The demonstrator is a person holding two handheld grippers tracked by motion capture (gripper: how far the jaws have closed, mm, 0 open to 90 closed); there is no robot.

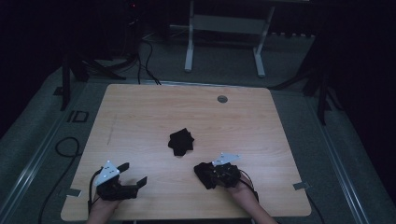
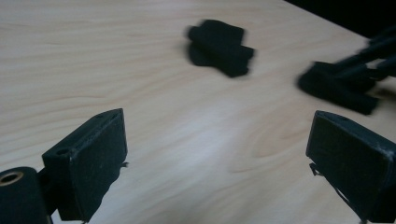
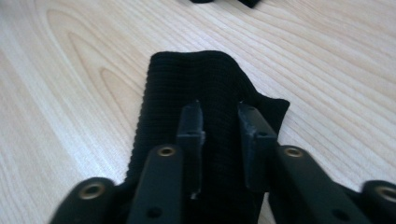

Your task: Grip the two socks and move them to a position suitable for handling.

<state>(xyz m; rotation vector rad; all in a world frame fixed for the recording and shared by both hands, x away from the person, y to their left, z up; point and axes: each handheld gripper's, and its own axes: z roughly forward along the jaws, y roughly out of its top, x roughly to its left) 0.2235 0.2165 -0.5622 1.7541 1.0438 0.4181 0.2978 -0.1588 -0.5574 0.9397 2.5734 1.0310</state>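
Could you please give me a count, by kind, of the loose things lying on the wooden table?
Black ribbed knit fabric pieces: 2, a crumpled one at mid-table and one under the right gripper.
Total: 2

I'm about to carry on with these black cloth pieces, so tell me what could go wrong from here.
1. The right gripper has its jaws narrowed over a fold of the ribbed black cloth; the pinch looks thin, so the cloth may slip free when lifted.
2. The other black cloth lies bunched mid-table, so a grab may catch just one layer.
3. The left gripper is open and empty, so nothing steadies the cloth.
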